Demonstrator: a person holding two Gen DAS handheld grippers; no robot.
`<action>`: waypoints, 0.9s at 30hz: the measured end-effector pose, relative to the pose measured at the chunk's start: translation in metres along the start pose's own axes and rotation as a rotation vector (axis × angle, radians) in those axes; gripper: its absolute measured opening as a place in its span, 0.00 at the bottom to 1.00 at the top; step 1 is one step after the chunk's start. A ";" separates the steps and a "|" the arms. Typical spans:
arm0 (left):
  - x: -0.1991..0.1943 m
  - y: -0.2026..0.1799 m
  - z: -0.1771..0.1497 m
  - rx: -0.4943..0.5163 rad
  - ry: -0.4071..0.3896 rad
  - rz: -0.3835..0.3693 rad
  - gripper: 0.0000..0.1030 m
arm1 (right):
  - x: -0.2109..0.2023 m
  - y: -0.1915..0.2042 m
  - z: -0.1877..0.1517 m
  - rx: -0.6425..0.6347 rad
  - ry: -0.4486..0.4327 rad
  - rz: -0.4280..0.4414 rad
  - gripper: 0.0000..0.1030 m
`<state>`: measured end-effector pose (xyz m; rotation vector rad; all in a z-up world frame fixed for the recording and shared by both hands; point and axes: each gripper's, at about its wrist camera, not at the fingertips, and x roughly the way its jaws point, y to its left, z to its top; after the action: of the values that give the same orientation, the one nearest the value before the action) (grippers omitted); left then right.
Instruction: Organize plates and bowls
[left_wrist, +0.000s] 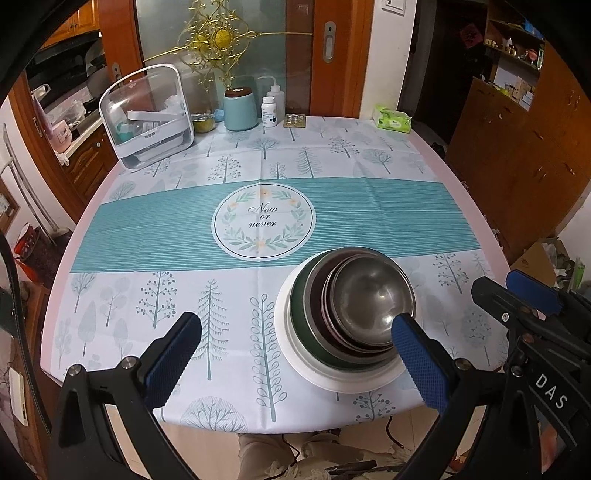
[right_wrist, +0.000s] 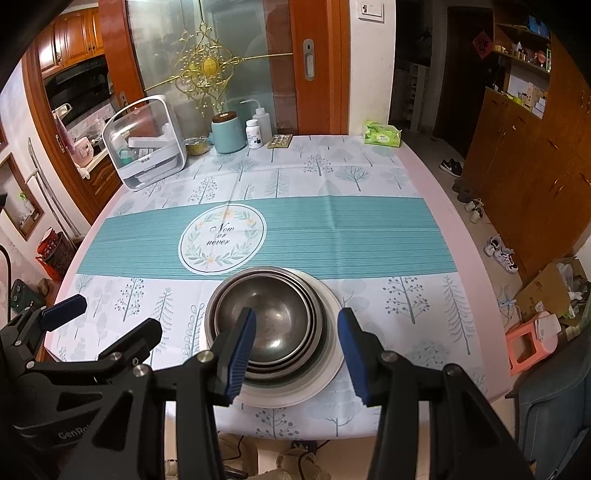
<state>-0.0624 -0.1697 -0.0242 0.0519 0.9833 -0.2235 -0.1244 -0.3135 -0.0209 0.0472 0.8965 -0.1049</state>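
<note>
A stack of nested steel bowls (left_wrist: 369, 299) sits on a white plate (left_wrist: 291, 343) near the table's front edge; a dark green dish lies between them. The same steel bowls (right_wrist: 269, 317) and white plate (right_wrist: 332, 354) show in the right wrist view. My left gripper (left_wrist: 295, 347) is open and empty, above the table to the left of the stack, with its right finger (left_wrist: 417, 358) in front of the bowls' rim. My right gripper (right_wrist: 295, 350) is open and empty, held over the near side of the stack. Each gripper shows in the other's view.
The table has a tree-print cloth with a teal band (left_wrist: 369, 218). At the far edge stand a clear white-framed container (left_wrist: 147, 118), a teal canister (left_wrist: 240, 109), white bottles (left_wrist: 269, 110), a blister pack (left_wrist: 294, 120) and a green tissue pack (left_wrist: 391, 120). Wooden cabinets stand on the right.
</note>
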 end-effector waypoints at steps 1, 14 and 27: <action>0.000 0.000 0.000 0.000 0.000 0.001 0.99 | 0.000 0.000 0.000 0.000 0.000 0.000 0.45; -0.001 0.001 -0.001 -0.007 0.001 0.008 0.99 | 0.005 0.000 -0.003 -0.001 0.013 0.005 0.45; 0.001 0.002 -0.004 -0.017 0.008 0.014 0.99 | 0.008 0.001 -0.004 -0.002 0.018 0.009 0.45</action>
<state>-0.0645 -0.1671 -0.0275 0.0443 0.9925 -0.2027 -0.1223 -0.3127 -0.0298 0.0508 0.9142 -0.0954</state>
